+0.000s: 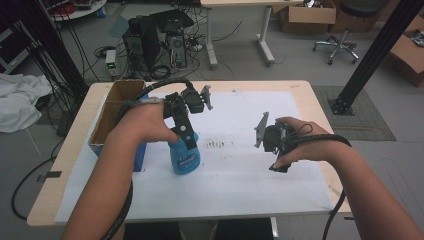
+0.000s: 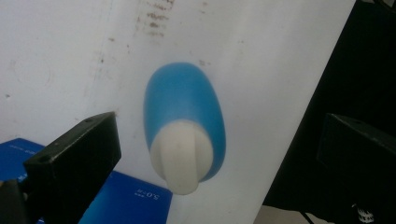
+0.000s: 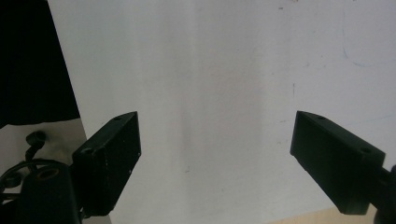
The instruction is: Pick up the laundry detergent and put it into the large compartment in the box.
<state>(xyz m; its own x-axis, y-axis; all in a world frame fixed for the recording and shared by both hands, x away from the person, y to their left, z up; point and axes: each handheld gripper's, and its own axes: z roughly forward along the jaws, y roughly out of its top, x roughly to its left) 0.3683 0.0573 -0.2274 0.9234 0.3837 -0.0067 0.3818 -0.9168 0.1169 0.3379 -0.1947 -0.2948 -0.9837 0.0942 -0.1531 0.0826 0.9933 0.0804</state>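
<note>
Left tool (image 2: pixel 210 154) wide-jawed, poised directly above blue bottle (image 2: pixel 184 126)

I'm working in a lab: computer towers (image 1: pixel 159 42) and tangled cables (image 1: pixel 75 55) crowd the far floor, cardboard boxes (image 1: pixel 307 15) far right.

High view looks down; both gripper views face the white sheet (image 1: pixel 250 165) closely.

We see a blue bottle (image 1: pixel 184 159) with a white cap (image 2: pixel 183 156) standing upright on the white sheet (image 1: pixel 240 175), just right of a blue box (cardboard lined) (image 1: pixel 122 150). From above, its rounded blue body (image 2: pixel 184 105) widens below the cap.
</note>
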